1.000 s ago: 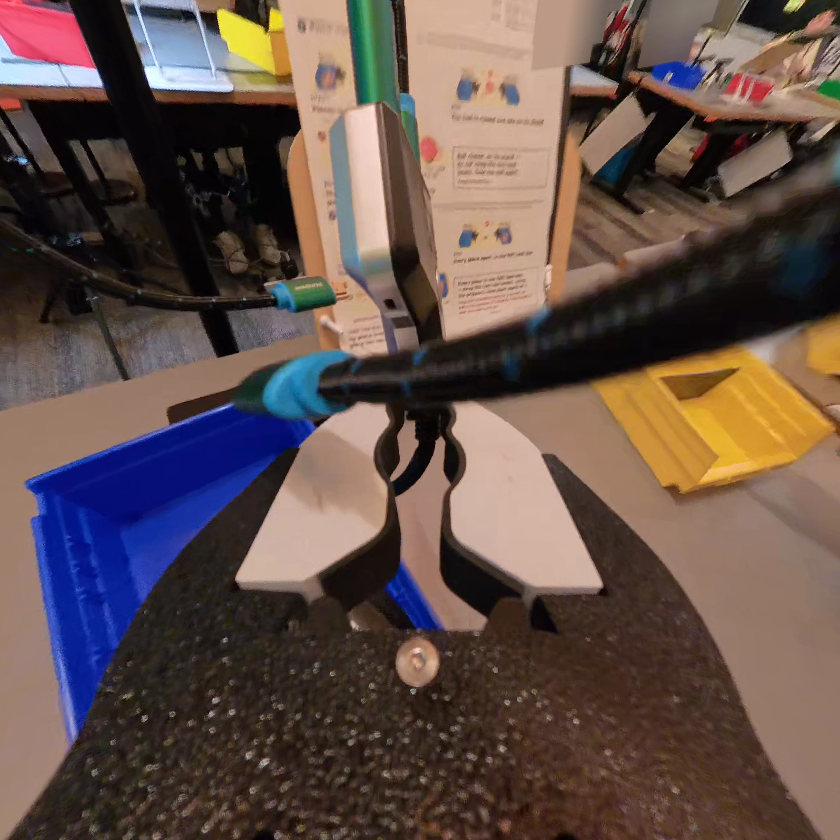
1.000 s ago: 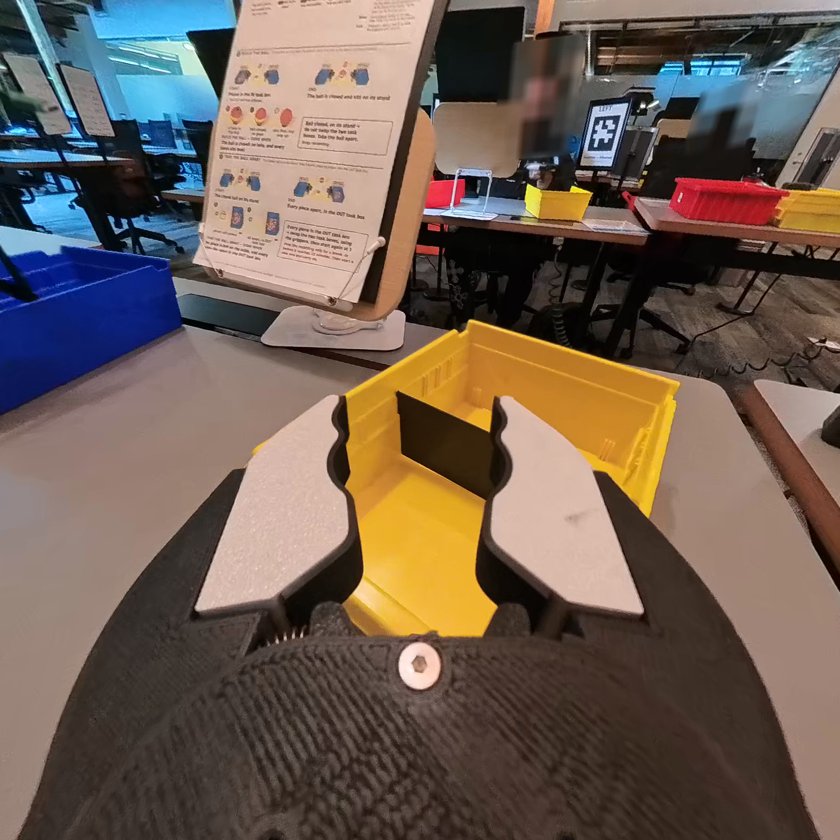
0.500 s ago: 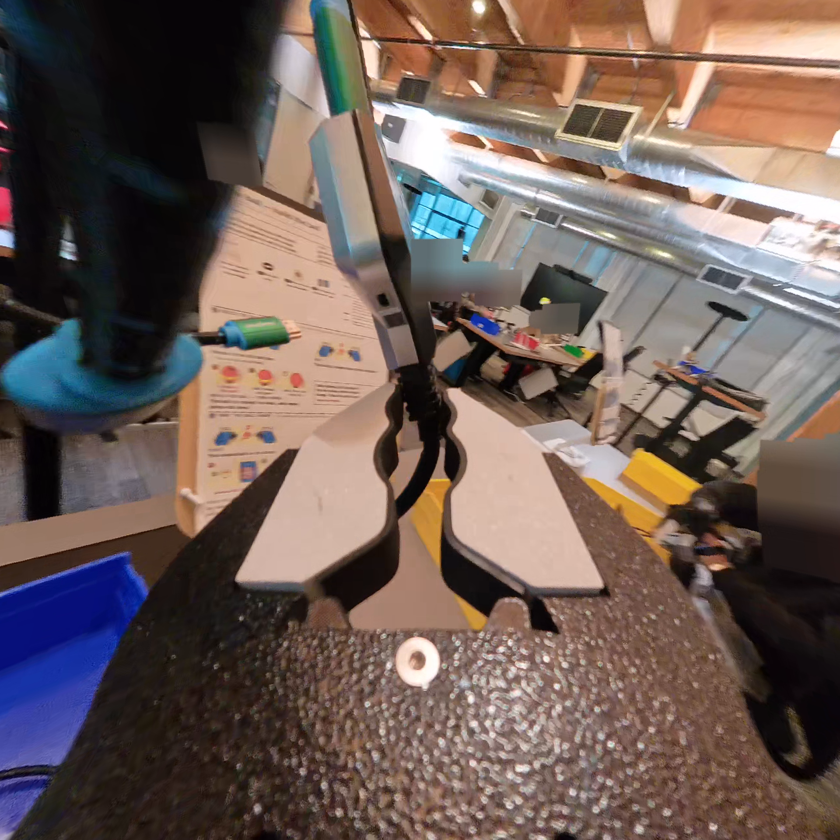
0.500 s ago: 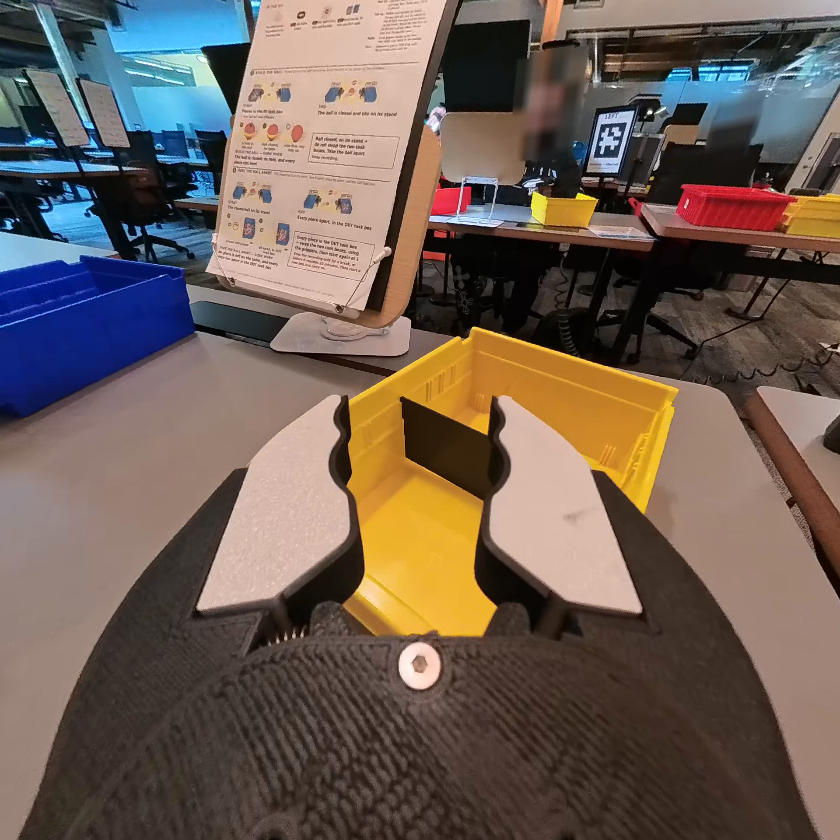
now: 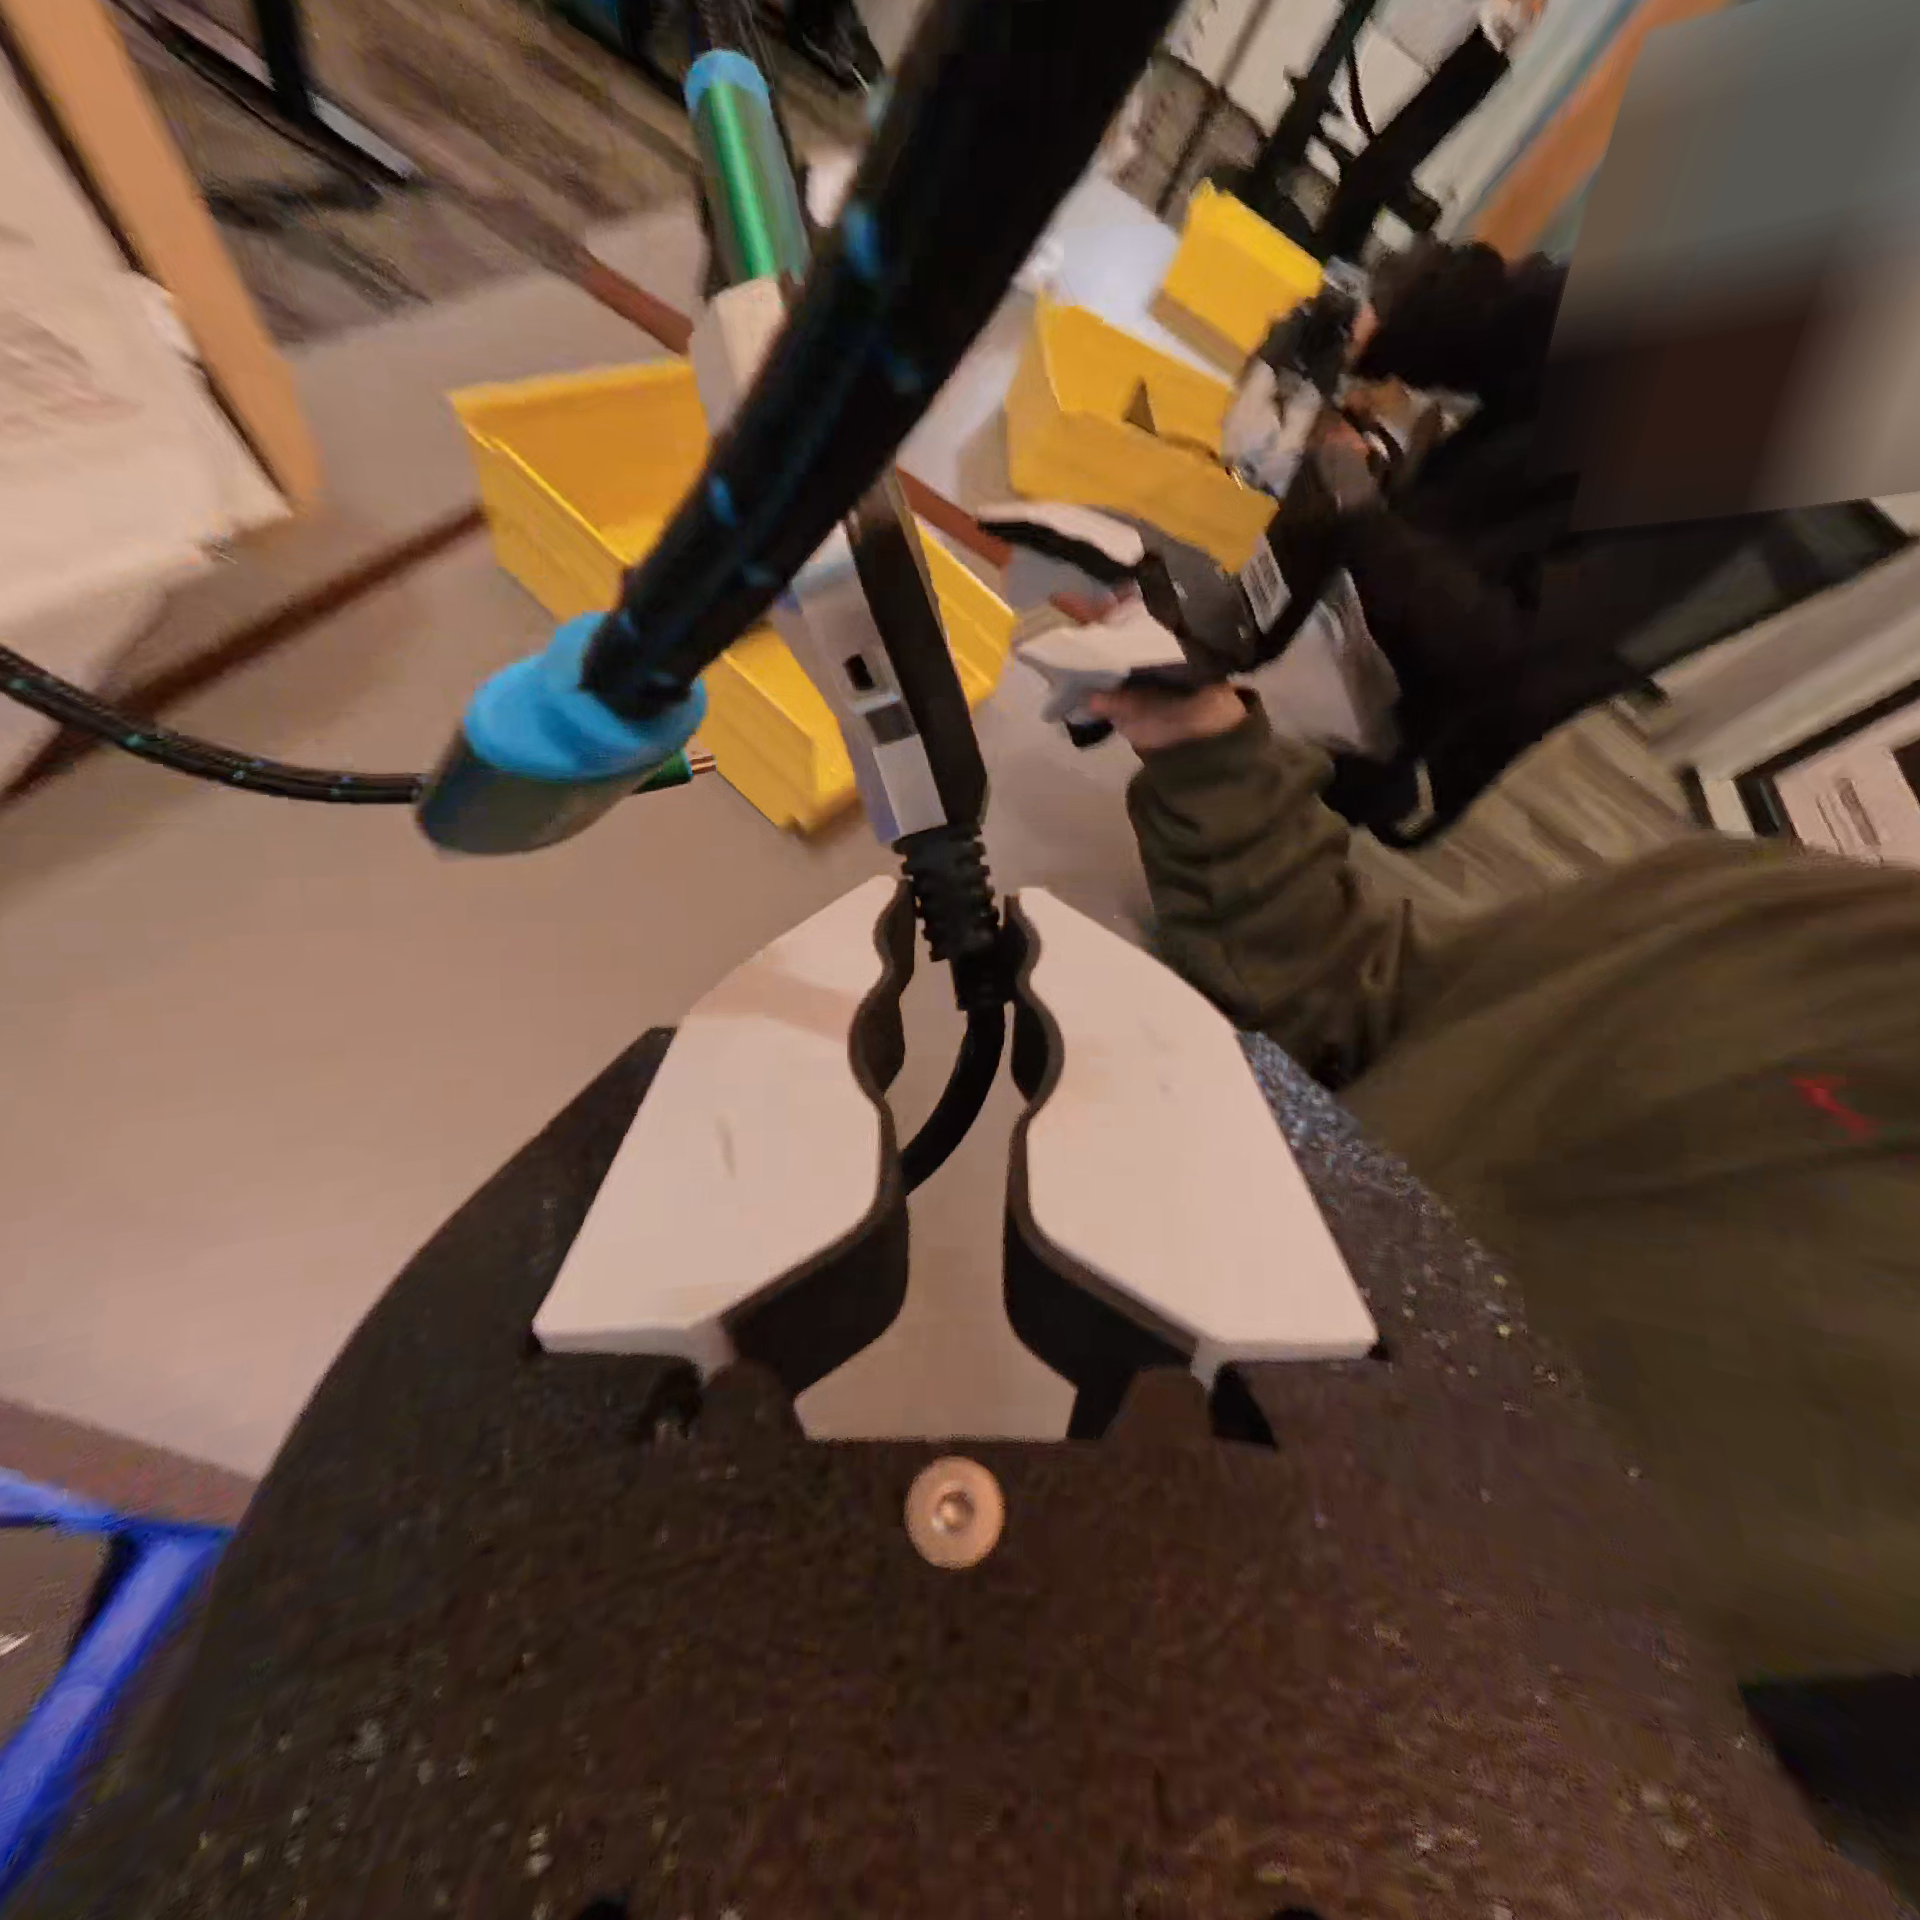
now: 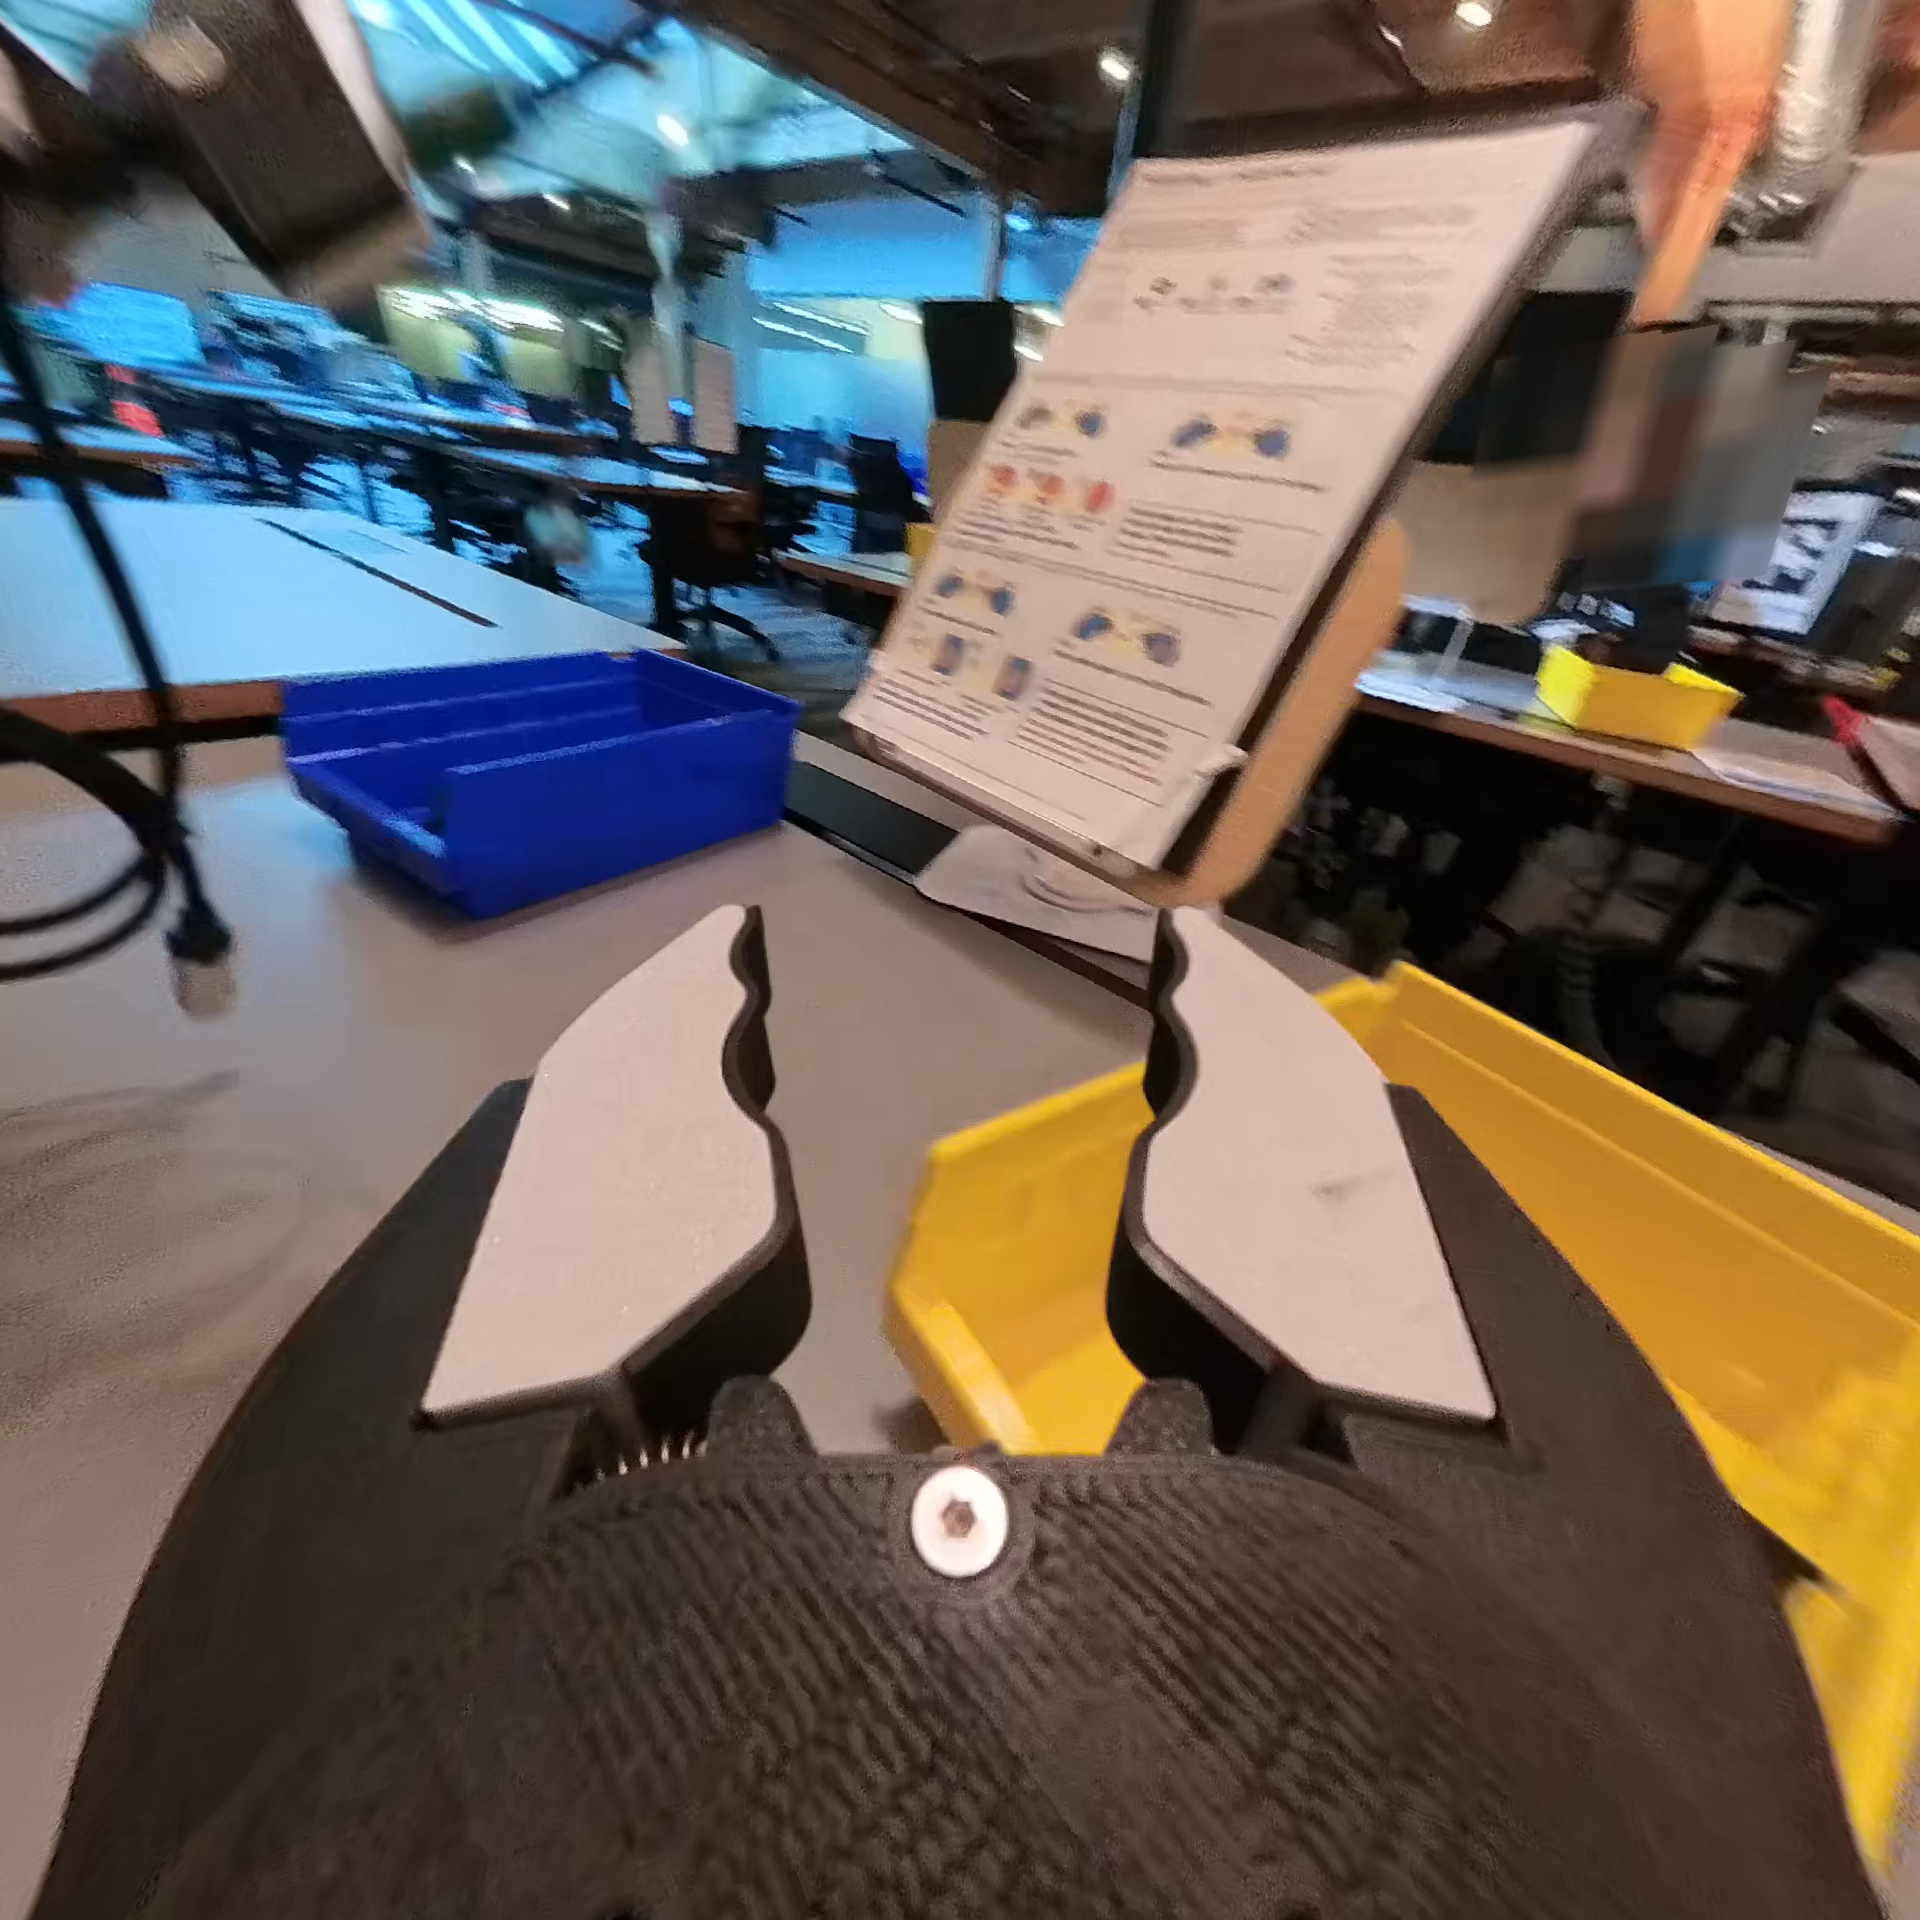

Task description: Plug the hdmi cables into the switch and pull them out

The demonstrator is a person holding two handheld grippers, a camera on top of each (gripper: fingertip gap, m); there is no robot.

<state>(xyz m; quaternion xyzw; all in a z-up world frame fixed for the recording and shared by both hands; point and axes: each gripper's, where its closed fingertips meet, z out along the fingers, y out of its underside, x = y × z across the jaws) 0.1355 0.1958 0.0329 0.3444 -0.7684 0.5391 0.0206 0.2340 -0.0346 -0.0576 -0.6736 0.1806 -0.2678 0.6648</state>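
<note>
Your left gripper (image 5: 954,909) is clenching the ribbed black strain relief of the short black lead (image 5: 958,1039) that runs out of the slim silver-and-black HDMI switch (image 5: 883,665), so the switch is standing up and away from the fingertips, above the grey tabletop (image 5: 260,1039). Off to the left of those fingertips, a black braided HDMI cable with a blue collar and green plug (image 5: 561,727) is hanging loose in the air, its plug not in the switch. A second green-bodied plug (image 5: 743,177) is sitting at the far end of the switch, though blur is hiding how deeply it is seated. Beyond the switch a yellow plastic bin (image 5: 582,457) is resting on the table. Your right gripper (image 6: 961,956) is hovering released, fingers spread wide and holding nothing. Ahead and to its left a blue plastic divided bin (image 6: 540,769) is sitting; straight ahead a white instruction sheet on a tilted wooden stand (image 6: 1143,540) is leaning back; just below and to the right lies the yellow bin (image 6: 1455,1195).
</note>
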